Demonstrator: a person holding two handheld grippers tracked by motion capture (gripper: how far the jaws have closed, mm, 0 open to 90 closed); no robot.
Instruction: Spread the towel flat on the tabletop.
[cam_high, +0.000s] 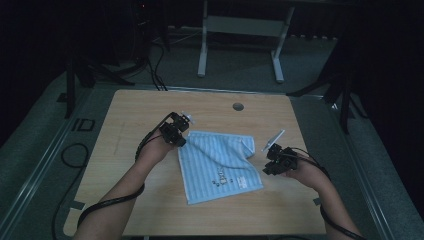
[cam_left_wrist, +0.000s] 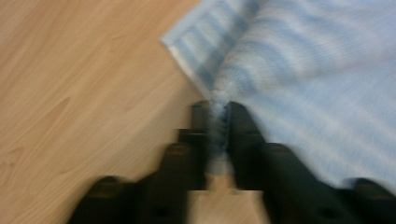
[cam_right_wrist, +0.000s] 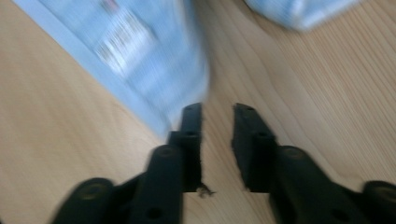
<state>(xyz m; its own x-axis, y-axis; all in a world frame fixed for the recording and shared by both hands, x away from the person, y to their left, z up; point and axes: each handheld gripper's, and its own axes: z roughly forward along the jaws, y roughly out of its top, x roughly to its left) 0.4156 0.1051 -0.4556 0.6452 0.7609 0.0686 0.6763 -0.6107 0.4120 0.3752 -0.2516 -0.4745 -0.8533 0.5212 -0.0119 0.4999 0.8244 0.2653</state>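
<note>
While the blue striped towel (cam_high: 219, 164) lies partly spread near the middle of the wooden table (cam_high: 130, 112), its upper left corner is pinched between the pressed-together jaws of the left gripper (cam_high: 176, 131); in the left gripper view a bunched fold of cloth (cam_left_wrist: 299, 79) runs up between the black jaws of that gripper (cam_left_wrist: 218, 122); the right gripper (cam_high: 276, 161) sits just beside the towel's right edge, its jaws spread with bare wood between them (cam_right_wrist: 218, 116); a printed label (cam_high: 243, 181) shows near the towel's lower right corner; both gripper views are blurred.
</note>
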